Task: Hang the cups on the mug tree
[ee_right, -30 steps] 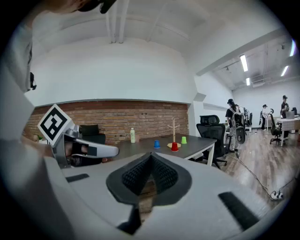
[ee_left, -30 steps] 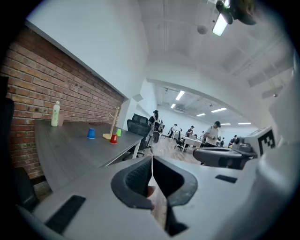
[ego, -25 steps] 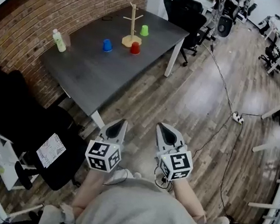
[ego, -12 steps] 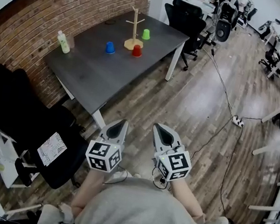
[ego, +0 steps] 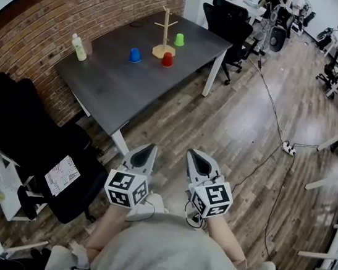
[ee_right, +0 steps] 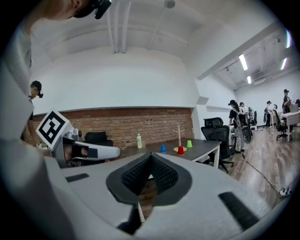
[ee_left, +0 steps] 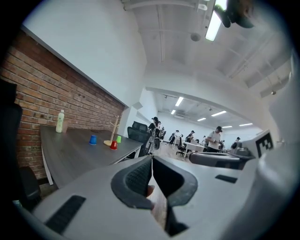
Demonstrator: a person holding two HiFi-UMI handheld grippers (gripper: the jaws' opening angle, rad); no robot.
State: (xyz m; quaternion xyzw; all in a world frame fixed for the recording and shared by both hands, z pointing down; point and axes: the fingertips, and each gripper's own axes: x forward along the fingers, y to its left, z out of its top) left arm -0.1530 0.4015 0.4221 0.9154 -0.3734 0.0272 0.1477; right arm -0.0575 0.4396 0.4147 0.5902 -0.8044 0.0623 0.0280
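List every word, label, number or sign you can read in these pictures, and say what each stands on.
No text in these pictures can be read.
White printed sheet on the black chair: print too small to read.
Bottle on the table: label blurred, unreadable.
Left marker cube and right marker cube: black-and-white square patterns only, no letters or numbers.

My head camera high above, looking steeply down past my left gripper point(ego: 146, 149) and right gripper point(ego: 196, 156), each gripper camera low, facing along its jaws, all three sharing the far-off table point(ego: 116, 86) and mug tree point(ego: 165, 34)
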